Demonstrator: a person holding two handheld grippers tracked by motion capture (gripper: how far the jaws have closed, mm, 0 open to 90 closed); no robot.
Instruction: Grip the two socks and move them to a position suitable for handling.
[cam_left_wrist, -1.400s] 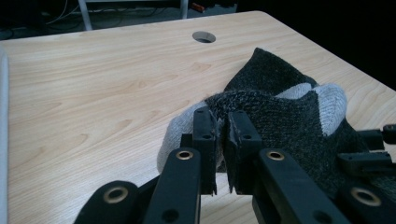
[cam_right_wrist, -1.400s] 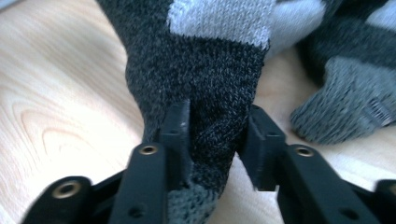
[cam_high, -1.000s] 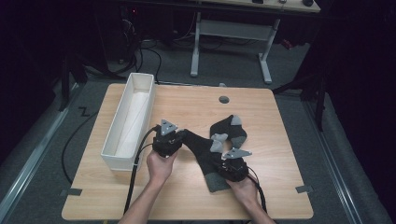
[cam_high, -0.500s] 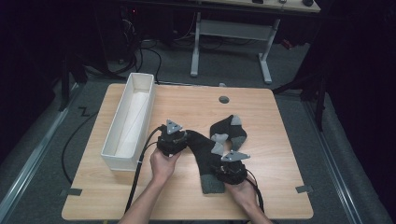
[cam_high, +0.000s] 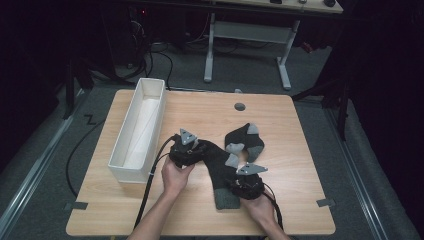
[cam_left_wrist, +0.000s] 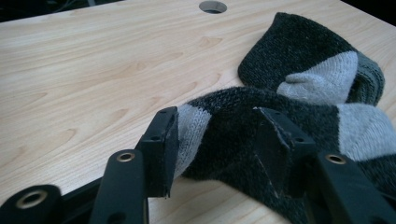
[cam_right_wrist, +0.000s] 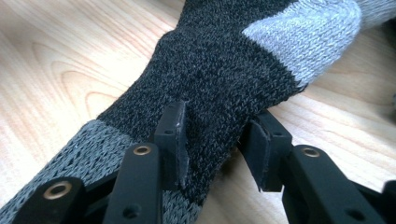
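Observation:
A dark grey sock (cam_high: 220, 167) with light grey toe, heel and cuff lies on the wooden table (cam_high: 200, 110), running from my left gripper down to my right one. My left gripper (cam_high: 199, 149) (cam_left_wrist: 217, 116) stands open around the sock's toe (cam_left_wrist: 191, 126); its jaws have just been opening. My right gripper (cam_high: 234, 183) (cam_right_wrist: 218, 116) is open astride the sock's leg (cam_right_wrist: 210, 84) above the cuff, its jaws having just closed in a little, the pads resting against the fabric. A second, matching sock (cam_high: 245, 139) (cam_left_wrist: 303, 56) lies folded just beyond.
A long white bin (cam_high: 120, 145) stands along the table's left side, close to my left hand. A round cable hole (cam_high: 240, 106) (cam_left_wrist: 213, 6) sits near the far edge. Cables trail from both grippers toward the table's near edge.
My left gripper has edged a little to the right at the sock's toe end. The right hand and the second sock have stayed where they were.

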